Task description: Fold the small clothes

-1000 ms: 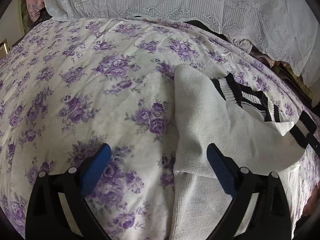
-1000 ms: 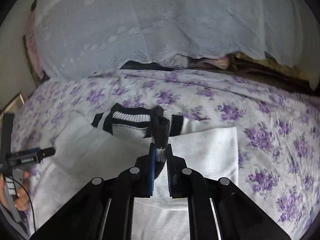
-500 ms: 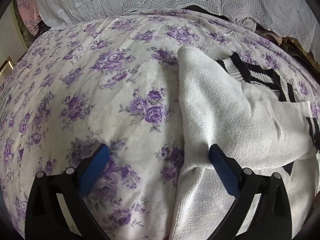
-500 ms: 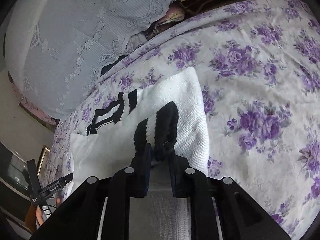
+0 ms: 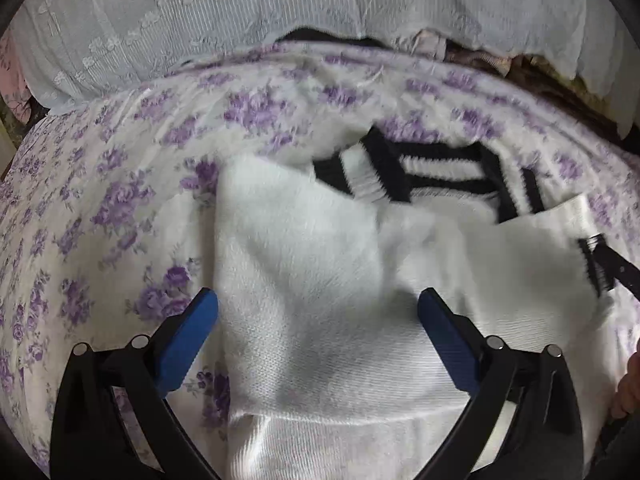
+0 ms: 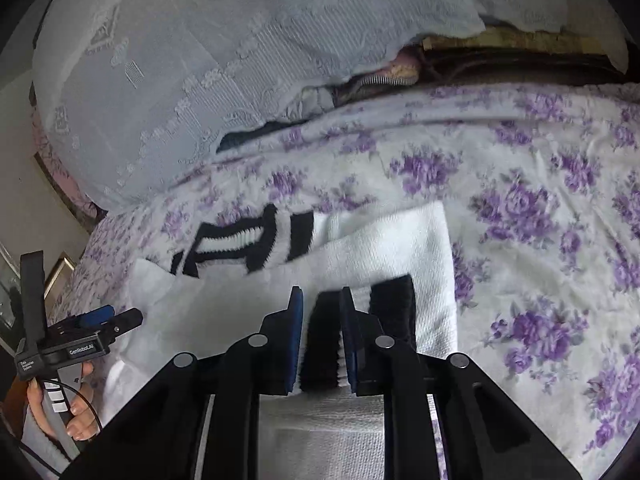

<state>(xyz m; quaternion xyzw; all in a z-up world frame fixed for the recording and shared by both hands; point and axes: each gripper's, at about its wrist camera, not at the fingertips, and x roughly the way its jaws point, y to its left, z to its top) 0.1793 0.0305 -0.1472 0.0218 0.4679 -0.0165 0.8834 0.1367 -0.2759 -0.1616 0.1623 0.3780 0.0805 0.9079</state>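
On the purple-flowered bed cover, the white knitted sweater could be dragged askew, its black-striped cuff being clamped at six o'clock by the right hand-held gripper while the left hand-held gripper is held wide apart.

Black tongs, blue pads, silver screws

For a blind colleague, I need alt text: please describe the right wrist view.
The right gripper is shut on the black-and-white striped cuff of a white knit sweater lying on a purple floral bedspread. At far left, a hand holds the left gripper beside the sweater.
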